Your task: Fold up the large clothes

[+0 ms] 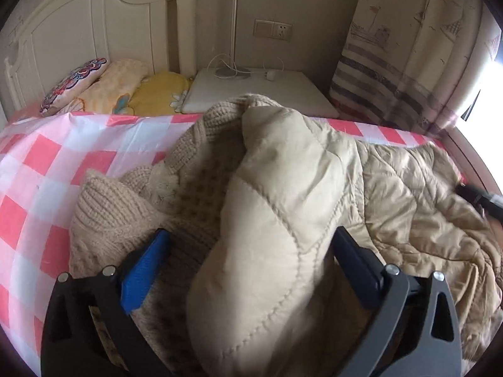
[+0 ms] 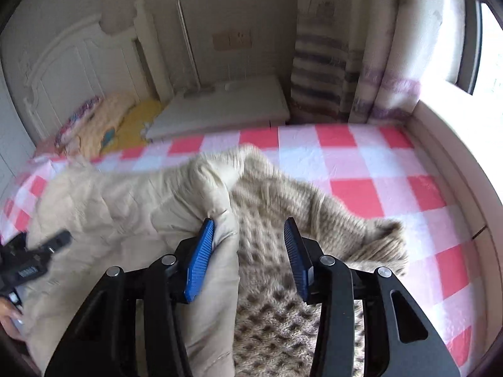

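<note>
A beige quilted jacket [image 1: 283, 220] lies bunched on the bed together with a tan knitted garment [image 1: 119, 207]. My left gripper [image 1: 251, 251] is open wide, and a raised fold of the quilted jacket stands between its blue pads [image 1: 141, 276]. In the right wrist view the quilted jacket [image 2: 119, 207] lies to the left and the knitted garment [image 2: 276, 207] to the right. My right gripper [image 2: 249, 248] is open over both, with the jacket's edge against its left pad [image 2: 199, 264]. The left gripper [image 2: 31, 260] shows blurred at the far left, and the right gripper [image 1: 481, 198] shows at the right edge of the left wrist view.
The bed carries a pink-and-white checked sheet [image 2: 361, 169]. Pillows [image 1: 103, 84] lean on the white headboard [image 1: 78, 25]. A white nightstand [image 1: 261, 88] with a lamp and cable stands behind. A striped curtain [image 1: 408, 62] and a window ledge [image 2: 446, 144] bound the right side.
</note>
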The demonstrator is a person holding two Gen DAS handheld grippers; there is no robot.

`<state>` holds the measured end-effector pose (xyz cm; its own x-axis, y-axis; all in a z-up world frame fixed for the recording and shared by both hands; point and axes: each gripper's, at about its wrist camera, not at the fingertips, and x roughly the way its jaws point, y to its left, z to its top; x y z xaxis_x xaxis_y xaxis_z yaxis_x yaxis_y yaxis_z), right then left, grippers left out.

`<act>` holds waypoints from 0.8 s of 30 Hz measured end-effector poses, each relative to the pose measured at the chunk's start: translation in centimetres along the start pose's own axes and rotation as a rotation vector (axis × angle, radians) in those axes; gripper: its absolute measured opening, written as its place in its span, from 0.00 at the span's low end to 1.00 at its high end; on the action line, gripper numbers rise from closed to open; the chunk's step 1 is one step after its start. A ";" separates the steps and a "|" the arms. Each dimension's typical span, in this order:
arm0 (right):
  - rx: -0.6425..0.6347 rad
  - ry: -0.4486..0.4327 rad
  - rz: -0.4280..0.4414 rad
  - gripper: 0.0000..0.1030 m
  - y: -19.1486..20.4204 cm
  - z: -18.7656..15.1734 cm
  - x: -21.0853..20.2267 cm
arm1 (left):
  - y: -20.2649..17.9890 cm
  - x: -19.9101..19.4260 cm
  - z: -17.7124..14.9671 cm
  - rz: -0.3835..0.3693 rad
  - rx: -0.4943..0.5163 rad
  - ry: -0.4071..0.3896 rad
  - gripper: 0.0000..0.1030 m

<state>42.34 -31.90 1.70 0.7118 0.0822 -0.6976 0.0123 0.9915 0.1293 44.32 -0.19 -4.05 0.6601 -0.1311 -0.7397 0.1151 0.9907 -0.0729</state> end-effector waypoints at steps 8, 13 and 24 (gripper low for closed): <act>-0.192 0.087 0.011 0.44 4.8 1.8 4.2 | -0.9 -0.8 -0.4 0.026 0.036 -0.029 0.98; -0.048 0.115 -0.015 0.48 2.9 0.9 2.3 | 0.4 -0.9 -0.2 -0.015 -0.012 -0.016 0.98; -0.373 0.004 0.174 0.80 9.9 -7.7 -8.7 | -5.7 -10.4 -5.3 0.124 0.220 -0.169 0.98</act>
<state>30.90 -22.06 3.63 0.6778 0.2511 -0.6910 -0.3640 0.9312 -0.0186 32.83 -4.28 0.53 0.7915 -0.0324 -0.6104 0.1719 0.9701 0.1714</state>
